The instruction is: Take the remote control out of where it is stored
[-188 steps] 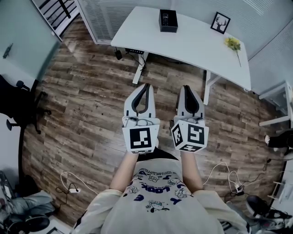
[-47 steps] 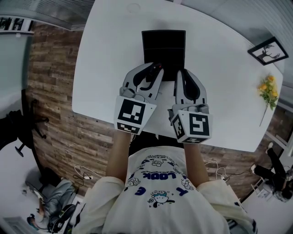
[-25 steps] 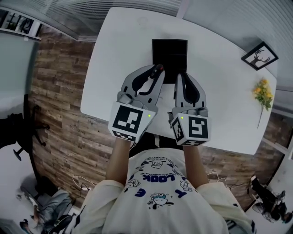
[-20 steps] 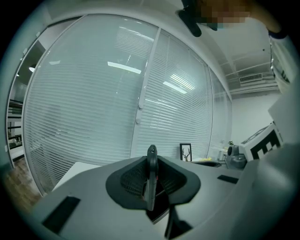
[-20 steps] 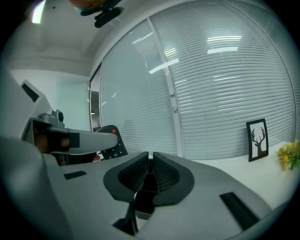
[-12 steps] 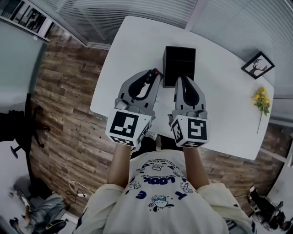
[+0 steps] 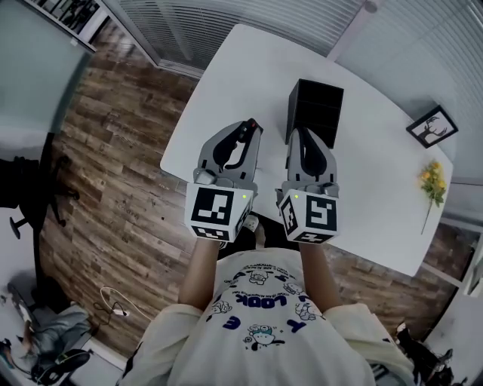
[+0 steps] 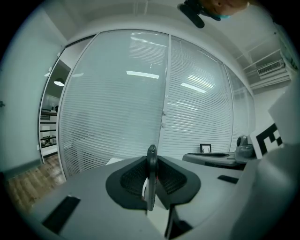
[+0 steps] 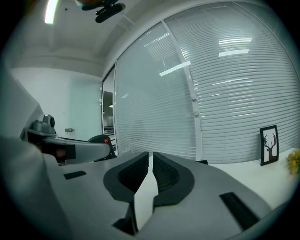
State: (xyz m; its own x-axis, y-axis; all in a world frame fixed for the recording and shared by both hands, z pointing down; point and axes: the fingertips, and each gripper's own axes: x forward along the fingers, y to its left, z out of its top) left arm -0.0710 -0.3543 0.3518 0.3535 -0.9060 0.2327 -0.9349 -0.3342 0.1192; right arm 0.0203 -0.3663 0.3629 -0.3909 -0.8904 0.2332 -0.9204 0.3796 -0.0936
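A slim black remote control [image 8: 151,176] stands on edge between the pads of my left gripper [image 8: 151,158], which is shut on it. In the head view the left gripper [image 7: 247,128] hangs over the white table [image 7: 219,83], left of and nearer than the black storage box [image 7: 317,111], with the remote's tip [image 7: 253,124] poking past the fingertips. My right gripper [image 7: 303,134] is beside it, just in front of the box, shut with nothing between its pads [image 9: 140,176]. The remote's red-buttoned end [image 9: 104,139] shows at the left of the right gripper view.
A framed deer picture [image 7: 432,126] and yellow flowers [image 7: 433,181] are at the table's right end. Slatted blinds [image 7: 249,19] run behind the table. Wood floor [image 7: 113,151] lies to its left, with a dark chair [image 7: 30,188] at the far left.
Both grippers have drawn back from the black box toward the table's near edge. The left one still carries the remote. The head camera's view has swung, so the box now looks farther off.
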